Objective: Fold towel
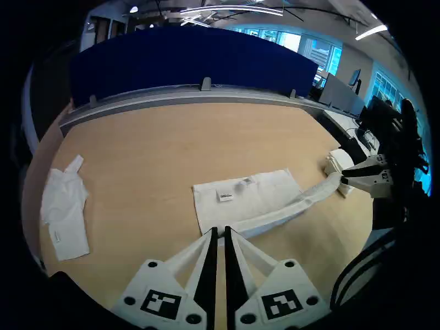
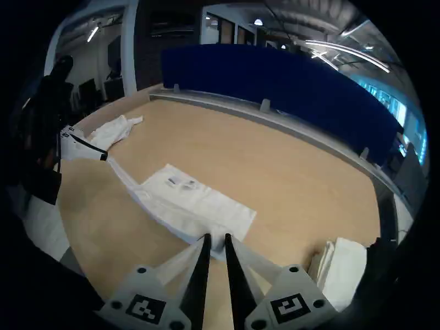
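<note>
Towel (image 1: 247, 198) edge seemingly pinched by left hand-held gripper (image 1: 219, 234), right hand-held gripper (image 2: 215, 239)

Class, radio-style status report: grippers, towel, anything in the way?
Left gripper, right gripper both shut on towel. Near edge lifted, rest flat on table. Crumpled cloth, folded stack off to sides.

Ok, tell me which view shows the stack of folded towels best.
The right gripper view: the stack of folded towels lies near and large, beside the right gripper. In the left gripper view it is far and small, partly behind that gripper and the towel it holds.
</note>
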Motion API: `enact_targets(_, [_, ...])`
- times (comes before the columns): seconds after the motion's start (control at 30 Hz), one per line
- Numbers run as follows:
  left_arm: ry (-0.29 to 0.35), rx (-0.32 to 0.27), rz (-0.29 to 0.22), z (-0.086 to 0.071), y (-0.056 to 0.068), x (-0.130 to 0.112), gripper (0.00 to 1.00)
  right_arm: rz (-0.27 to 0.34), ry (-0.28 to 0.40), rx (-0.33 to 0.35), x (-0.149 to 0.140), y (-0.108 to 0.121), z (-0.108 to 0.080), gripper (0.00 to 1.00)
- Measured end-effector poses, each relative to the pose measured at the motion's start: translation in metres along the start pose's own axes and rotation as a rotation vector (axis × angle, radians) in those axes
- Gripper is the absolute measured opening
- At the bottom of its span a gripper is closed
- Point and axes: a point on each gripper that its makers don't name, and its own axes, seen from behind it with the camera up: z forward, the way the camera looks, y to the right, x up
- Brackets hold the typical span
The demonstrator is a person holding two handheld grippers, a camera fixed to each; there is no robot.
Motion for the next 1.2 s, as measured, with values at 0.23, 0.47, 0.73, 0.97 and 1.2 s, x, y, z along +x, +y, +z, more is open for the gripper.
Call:
enact_targets(0.23, [-0.004,0.013,-0.004,0.025,-0.010,0.000,0.09,0.018,-0.017,0.000,-0.004,0.007,0.023,0.19])
enact_targets(0.47, [-0.013,0.015,0.002,0.047,-0.016,-0.001,0.09,0.043,-0.039,-0.011,-0.013,0.016,0.044,0.19])
enact_targets(0.73, [-0.028,0.009,0.032,0.071,-0.020,-0.002,0.09,0.064,-0.060,-0.027,-0.021,0.027,0.065,0.19])
enact_targets(0.97, [-0.041,-0.009,0.041,0.089,-0.023,-0.010,0.09,0.073,-0.083,-0.037,-0.032,0.034,0.084,0.19])
enact_targets(1.2, [-0.051,-0.031,0.044,0.107,-0.023,-0.015,0.08,0.105,-0.102,-0.050,-0.039,0.039,0.100,0.20])
